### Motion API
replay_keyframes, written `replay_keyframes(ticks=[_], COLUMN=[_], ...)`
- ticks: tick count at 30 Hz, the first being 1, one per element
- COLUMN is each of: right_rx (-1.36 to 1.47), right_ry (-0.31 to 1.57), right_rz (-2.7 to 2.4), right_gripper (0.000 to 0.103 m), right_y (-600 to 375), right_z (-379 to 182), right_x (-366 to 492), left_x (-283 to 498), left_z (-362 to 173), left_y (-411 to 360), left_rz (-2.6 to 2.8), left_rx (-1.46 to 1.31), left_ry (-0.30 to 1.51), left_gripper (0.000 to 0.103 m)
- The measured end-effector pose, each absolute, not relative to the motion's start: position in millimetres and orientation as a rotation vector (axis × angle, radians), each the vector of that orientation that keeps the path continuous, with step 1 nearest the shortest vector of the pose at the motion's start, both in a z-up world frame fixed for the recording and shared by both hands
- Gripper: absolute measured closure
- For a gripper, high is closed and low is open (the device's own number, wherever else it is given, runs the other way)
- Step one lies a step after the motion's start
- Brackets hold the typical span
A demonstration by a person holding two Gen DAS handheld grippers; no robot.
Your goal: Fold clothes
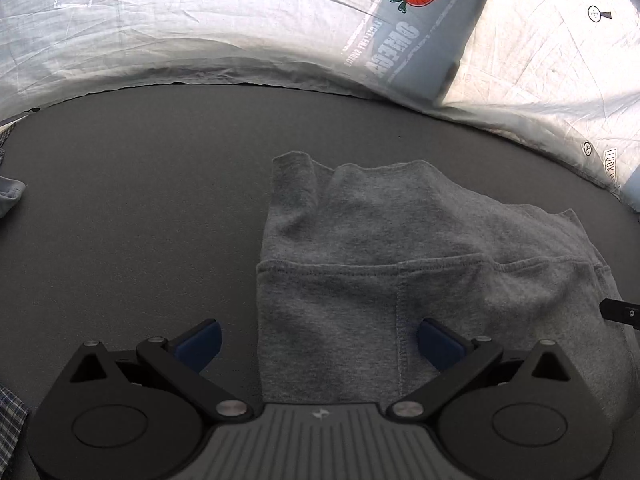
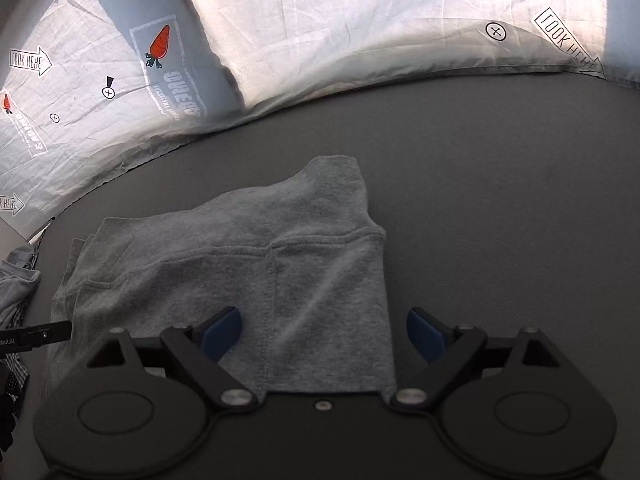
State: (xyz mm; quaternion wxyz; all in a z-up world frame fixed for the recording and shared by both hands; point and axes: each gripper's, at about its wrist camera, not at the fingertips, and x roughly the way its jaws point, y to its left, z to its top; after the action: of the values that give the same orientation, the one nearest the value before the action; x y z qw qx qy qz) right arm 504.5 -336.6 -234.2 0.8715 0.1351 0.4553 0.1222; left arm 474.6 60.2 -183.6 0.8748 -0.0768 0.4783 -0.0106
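On the dark grey mat point(image 1: 140, 200), folded grey knit garment point(image 1: 400, 240) lies flat. My left gripper point(image 1: 318, 344) spread wide over its left edge; my right gripper point(image 2: 324, 332) wide over its right edge. Carrot-print sheet point(image 2: 280, 20) far side.

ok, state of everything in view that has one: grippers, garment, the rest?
left gripper: open, empty, straddling the garment's near left edge
right gripper: open, empty, straddling the near right edge
grey garment: partly folded, lying flat on the dark mat
printed sheet: spread out, wrinkled, beyond the mat
other clothes: crumpled, at the mat's left edge
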Motion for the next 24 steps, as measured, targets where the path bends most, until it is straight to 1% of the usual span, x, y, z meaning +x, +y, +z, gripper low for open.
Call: replay_keyframes(ticks=[5, 7, 12, 19, 22, 24], right_rx=[0.329, 0.344, 0.362, 0.419, 0.456, 0.537], right_ry=[0.972, 0.969, 0.97, 0.98, 0.977, 0.98], right_rz=[0.271, 0.272, 0.288, 0.352, 0.381, 0.398], right_gripper=[0.012, 0.01, 0.006, 0.004, 0.001, 0.001], right_y=[-340.2, -341.0, -342.0, -337.4, -328.8, -328.3], right_z=[-240.8, -241.8, -241.9, -242.2, -243.3, -247.0], right_x=[508.9, 508.7, 510.4, 515.1, 516.1, 516.3], left_x=[479.1, 480.4, 480.3, 483.6, 484.0, 485.2], left_z=[-195.3, -199.2, -199.8, -199.5, -200.2, -201.7], left_y=[68.3, 71.7, 73.0, 66.3, 60.0, 59.3], left_rz=[-0.043, -0.051, -0.08, -0.256, -0.309, -0.342], left_rx=[-0.263, -0.294, -0.294, -0.277, -0.275, -0.329], left_ry=[1.044, 1.058, 1.056, 1.091, 1.097, 1.095], left_gripper=[0.0, 0.0, 0.0, 0.0, 0.0, 0.0])
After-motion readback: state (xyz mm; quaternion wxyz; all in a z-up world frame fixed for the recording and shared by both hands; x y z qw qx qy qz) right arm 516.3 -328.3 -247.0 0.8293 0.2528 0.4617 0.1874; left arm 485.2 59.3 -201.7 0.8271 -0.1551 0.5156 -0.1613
